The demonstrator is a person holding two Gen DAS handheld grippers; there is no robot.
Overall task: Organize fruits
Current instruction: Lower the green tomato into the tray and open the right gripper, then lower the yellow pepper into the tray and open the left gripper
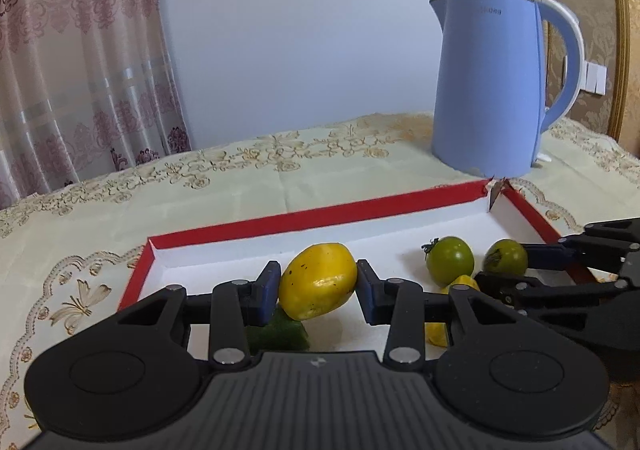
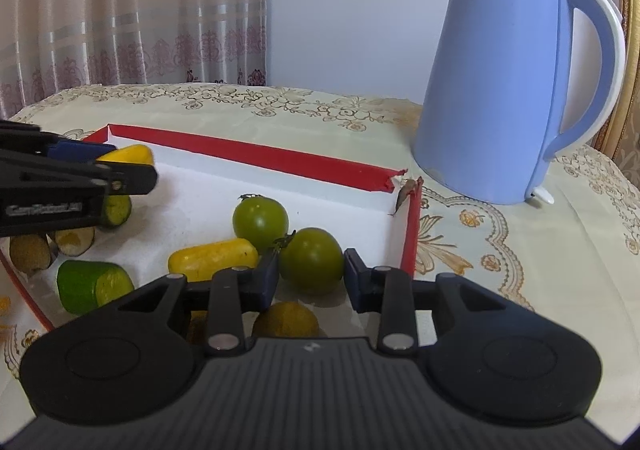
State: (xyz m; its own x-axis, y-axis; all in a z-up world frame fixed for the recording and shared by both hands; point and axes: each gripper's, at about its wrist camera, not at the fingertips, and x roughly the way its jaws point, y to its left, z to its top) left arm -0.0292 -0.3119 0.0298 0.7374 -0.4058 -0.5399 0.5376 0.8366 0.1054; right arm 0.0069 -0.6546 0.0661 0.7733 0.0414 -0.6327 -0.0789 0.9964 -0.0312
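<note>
A red-rimmed box (image 1: pixel 320 214) with a white floor holds the fruit. My left gripper (image 1: pixel 318 284) is shut on a yellow oval fruit (image 1: pixel 318 280), its blue pads pressing both sides, and the fruit hangs over a green cut piece (image 1: pixel 280 334). In the right wrist view the left gripper (image 2: pixel 120 163) carries that yellow fruit (image 2: pixel 130 154) at the box's left end. My right gripper (image 2: pixel 311 278) is shut on a green tomato (image 2: pixel 312 260) near the box's right wall. A second green tomato (image 2: pixel 260 223) lies just behind it, with a yellow piece (image 2: pixel 214 258) to its left.
A tall blue kettle (image 2: pixel 492 89) stands on the embroidered tablecloth (image 2: pixel 520 250) just beyond the box's torn far right corner (image 2: pixel 400 185). More cut pieces lie in the box: a green chunk (image 2: pixel 94 286), brownish halves (image 2: pixel 74 240), a yellow-brown fruit (image 2: pixel 286 320). A curtain (image 1: pixel 80 49) hangs behind.
</note>
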